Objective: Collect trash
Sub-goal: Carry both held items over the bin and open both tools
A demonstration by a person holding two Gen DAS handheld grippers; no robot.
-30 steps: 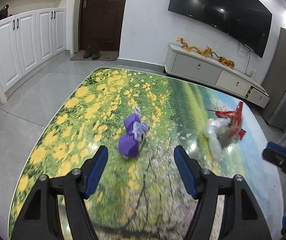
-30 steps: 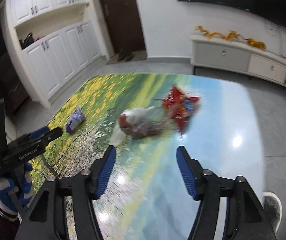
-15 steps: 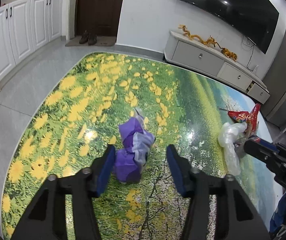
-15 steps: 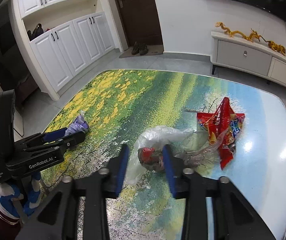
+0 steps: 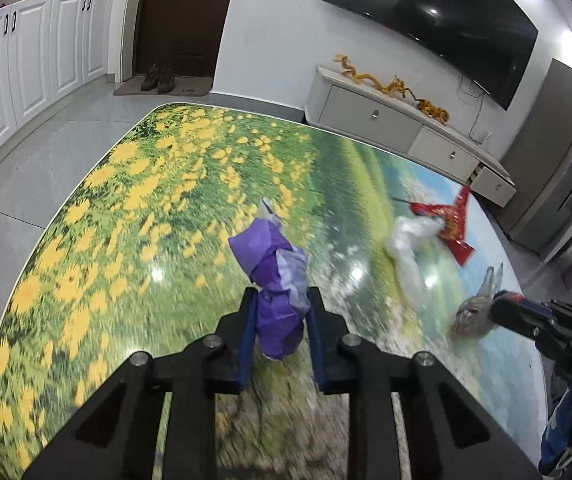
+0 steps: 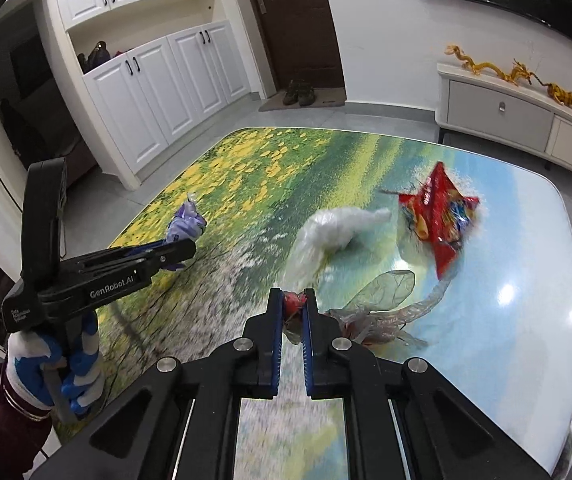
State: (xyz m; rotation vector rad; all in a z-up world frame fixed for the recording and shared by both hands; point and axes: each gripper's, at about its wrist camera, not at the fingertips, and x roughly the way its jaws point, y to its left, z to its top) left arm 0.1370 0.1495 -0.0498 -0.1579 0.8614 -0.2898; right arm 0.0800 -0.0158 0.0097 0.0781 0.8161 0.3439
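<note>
On the meadow-print table (image 5: 98,216), the left gripper (image 5: 280,322) has its blue pads clamped on a crumpled purple wrapper (image 5: 276,280), whose upper half sticks out beyond the fingertips. The right gripper (image 6: 293,312) is pinched nearly together on the red-tinted knot of a clear plastic bag (image 6: 381,300), which trails toward the far-right side of the table.

Half a second ago both pairs of fingers stood apart around their targets; now each has closed on its piece, and the clear bag has been drawn away from the white plastic bag (image 6: 325,232) it lay against.

Beyond the white bag, on the side farther from the purple wrapper, lies a red snack packet (image 6: 437,216). The right wrist view alone shows the gloved hand (image 6: 58,364) gripping the left tool's handle, and the packet's printed face. The left wrist view alone shows the right gripper's tip at the table's right edge, with the greyish bag bunched there.
</note>
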